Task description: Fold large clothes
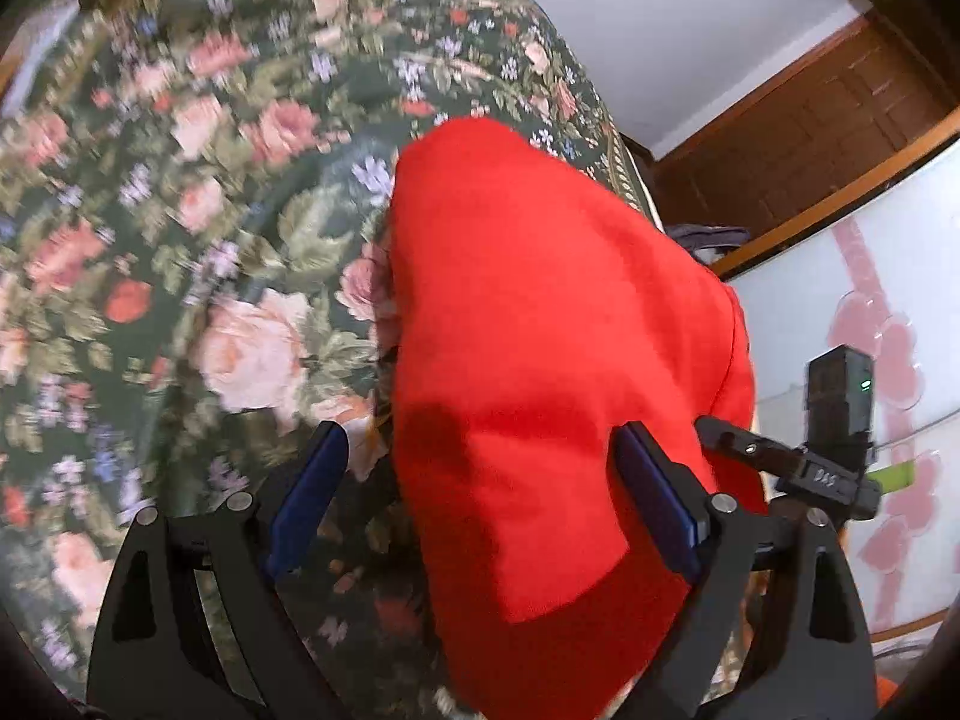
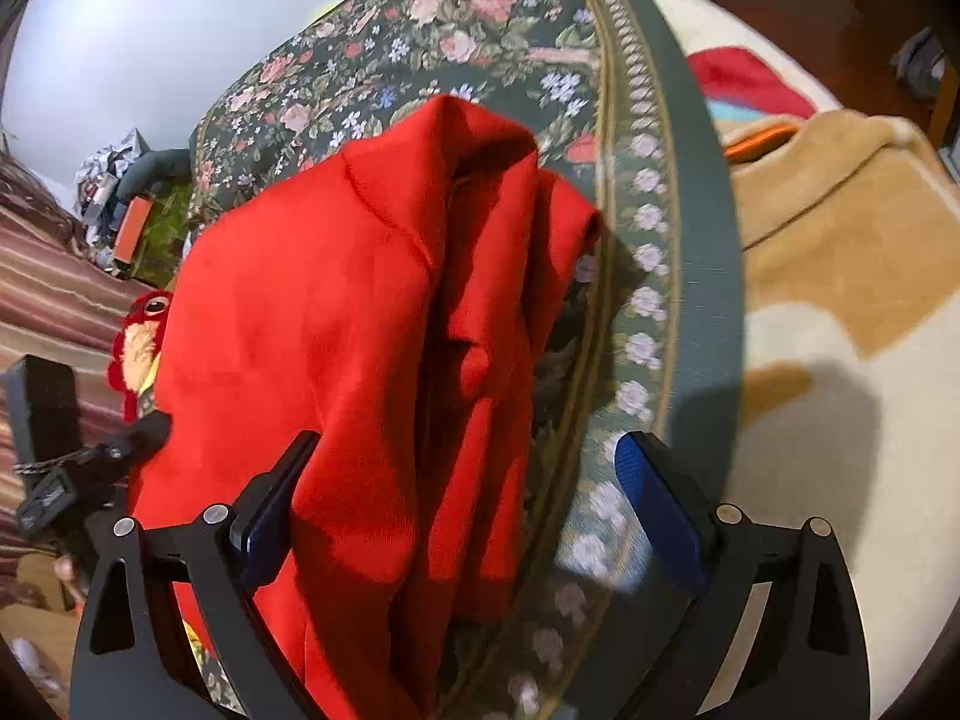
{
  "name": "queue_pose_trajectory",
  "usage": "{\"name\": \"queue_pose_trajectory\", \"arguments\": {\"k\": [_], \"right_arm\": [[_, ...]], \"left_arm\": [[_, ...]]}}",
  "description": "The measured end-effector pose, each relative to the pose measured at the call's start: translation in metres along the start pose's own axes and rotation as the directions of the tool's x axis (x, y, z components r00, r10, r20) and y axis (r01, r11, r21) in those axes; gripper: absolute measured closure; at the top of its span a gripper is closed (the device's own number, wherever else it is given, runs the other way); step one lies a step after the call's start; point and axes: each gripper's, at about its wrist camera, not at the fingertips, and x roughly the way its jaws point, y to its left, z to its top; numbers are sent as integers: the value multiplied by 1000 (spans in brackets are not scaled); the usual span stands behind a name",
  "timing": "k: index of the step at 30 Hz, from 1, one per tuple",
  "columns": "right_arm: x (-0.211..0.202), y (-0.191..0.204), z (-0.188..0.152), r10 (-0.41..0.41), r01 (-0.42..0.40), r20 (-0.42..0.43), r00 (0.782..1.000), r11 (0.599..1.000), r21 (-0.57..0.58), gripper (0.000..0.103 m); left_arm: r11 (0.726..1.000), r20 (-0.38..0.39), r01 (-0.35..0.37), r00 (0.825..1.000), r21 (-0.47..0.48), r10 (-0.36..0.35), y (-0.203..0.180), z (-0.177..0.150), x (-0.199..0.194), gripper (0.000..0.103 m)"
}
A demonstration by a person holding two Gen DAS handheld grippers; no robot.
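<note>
Both my grippers, left [image 1: 480, 480] and right [image 2: 468, 486], stand wide open over the red garment [image 1: 552, 360], which lies bunched on the floral spread [image 1: 180, 180]; neither pad presses the cloth.

free: floral bedspread [image 1: 180, 228] left of left jaws | blocked: red garment [image 1: 540, 360] between them | right: tan blanket [image 2: 840, 228] clear

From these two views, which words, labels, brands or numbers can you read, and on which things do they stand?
No text reads clearly.
Black clamp at the right edge of the left view: pale marks, too blurred to read.
Black clamp at the left edge of the right view: pale marks, too blurred.
Red garment, floral cover: no writing visible.
</note>
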Motion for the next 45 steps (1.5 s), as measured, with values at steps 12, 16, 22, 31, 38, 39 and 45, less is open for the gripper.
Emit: {"name": "queue_pose_trajectory", "arguments": {"k": [12, 16, 22, 31, 38, 39, 45], "right_arm": [[12, 2, 16, 139, -139, -25, 990, 990, -1, 10], [11, 6, 14, 154, -154, -40, 987, 988, 17, 33], [-11, 22, 12, 203, -202, -35, 979, 979, 36, 74], [-47, 105, 8, 197, -192, 29, 980, 973, -127, 76], [-52, 183, 21, 239, -216, 60, 969, 942, -255, 76], [-50, 191, 23, 231, -209, 59, 971, 944, -256, 76], [-7, 250, 45, 254, -226, 48, 966, 919, -324, 76]], "left_arm": [[979, -70, 162, 983, -126, -171, 19, 19, 26, 13], [970, -109, 204, 970, -131, -218, 13, 25, 30, 32], [980, -92, 169, 980, -107, -179, -3, 23, 14, 53], [984, 37, 175, 984, -30, -174, -20, 23, -69, 61], [987, 174, 163, 972, -1, -160, 9, 33, -152, 61], [987, 194, 162, 968, -6, -158, 18, 34, -163, 61], [993, 256, 113, 961, -29, -102, 71, 55, -199, 61]]}}
